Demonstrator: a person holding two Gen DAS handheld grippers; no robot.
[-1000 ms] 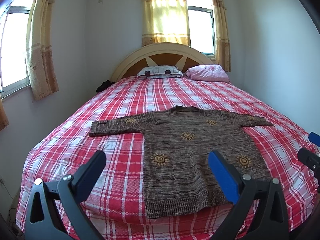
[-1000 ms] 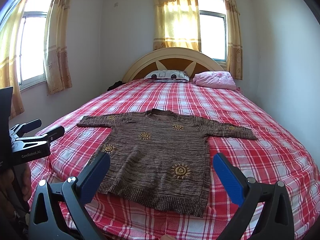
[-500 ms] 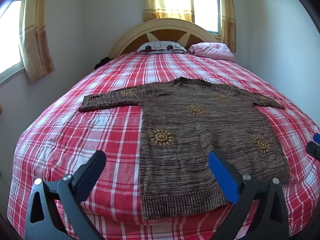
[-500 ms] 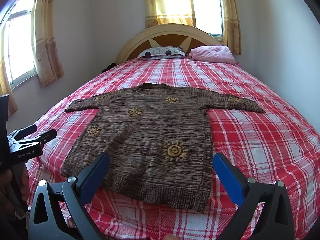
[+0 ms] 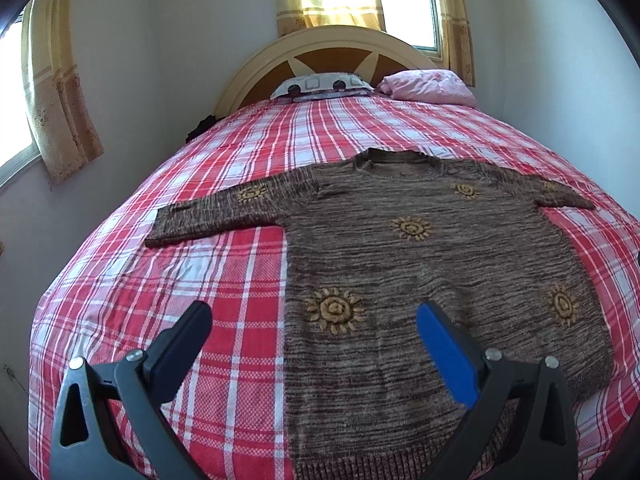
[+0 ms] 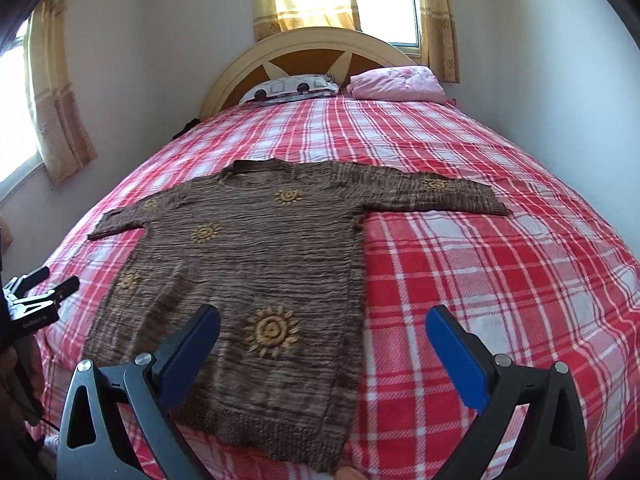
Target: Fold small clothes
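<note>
A brown knitted sweater (image 5: pixel 420 264) with yellow sun motifs lies flat and spread out on the red plaid bed (image 5: pixel 224 280), sleeves out to both sides, hem toward me. It also shows in the right wrist view (image 6: pixel 256 272). My left gripper (image 5: pixel 314 320) is open and empty, hovering above the sweater's lower left side edge. My right gripper (image 6: pixel 322 322) is open and empty, above the sweater's lower right side edge. The left gripper also shows at the left edge of the right wrist view (image 6: pixel 44 284).
A patterned pillow (image 5: pixel 320 84) and a pink pillow (image 5: pixel 428 86) lie at the headboard (image 5: pixel 332 46). Walls stand close on both sides of the bed. A dark object (image 5: pixel 202 126) sits at the bed's far left edge.
Both grippers have moved forward and down toward the sweater's hem, so the sweater looms larger. Both stay open. The sweater has not moved.
</note>
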